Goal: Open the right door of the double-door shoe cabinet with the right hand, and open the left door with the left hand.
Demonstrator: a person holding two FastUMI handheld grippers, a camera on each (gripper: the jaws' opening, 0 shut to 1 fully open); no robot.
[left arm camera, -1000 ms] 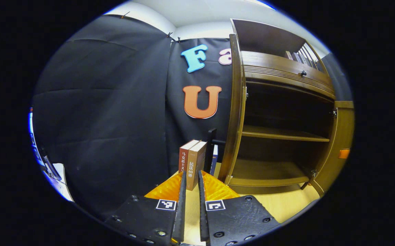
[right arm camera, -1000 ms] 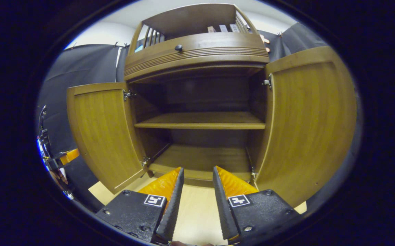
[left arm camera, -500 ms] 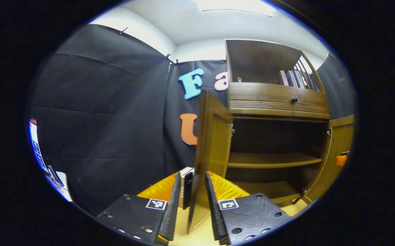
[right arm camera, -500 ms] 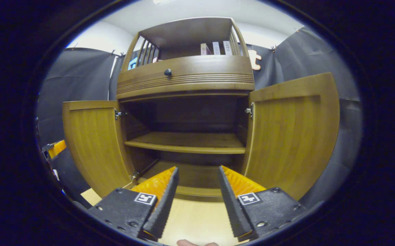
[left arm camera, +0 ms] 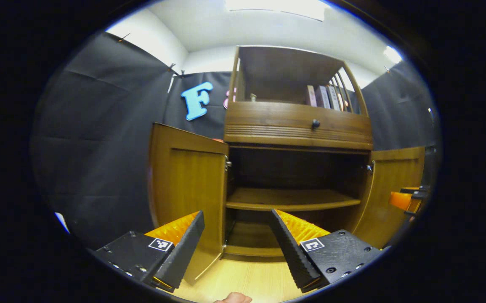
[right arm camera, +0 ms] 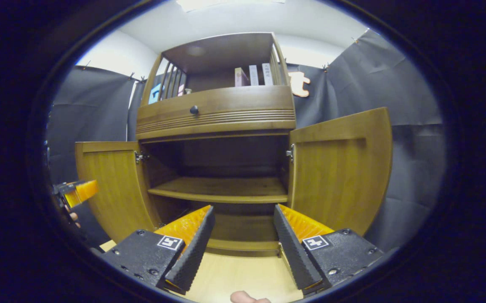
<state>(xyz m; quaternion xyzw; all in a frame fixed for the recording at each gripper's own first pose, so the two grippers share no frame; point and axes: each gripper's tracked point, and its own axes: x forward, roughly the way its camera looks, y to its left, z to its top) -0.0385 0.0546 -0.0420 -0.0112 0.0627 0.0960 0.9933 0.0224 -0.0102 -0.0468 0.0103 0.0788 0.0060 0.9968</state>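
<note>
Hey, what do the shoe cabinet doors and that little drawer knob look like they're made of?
The left door and right door look like wood or wood veneer: warm brown with vertical grain streaks and a soft satin sheen. Solid or veneered can't be told. The drawer knob is small, round and dark with a faint gloss, possibly metal or painted wood.

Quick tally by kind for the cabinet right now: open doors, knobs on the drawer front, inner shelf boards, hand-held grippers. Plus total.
Open doors: 2, the left door and the right door
Drawer knobs: 1, the knob
Inner shelf boards: 1, the shelf
Hand-held grippers: 2, the left hand-held gripper and the right hand-held gripper, both open and holding nothing
Total: 6
</note>
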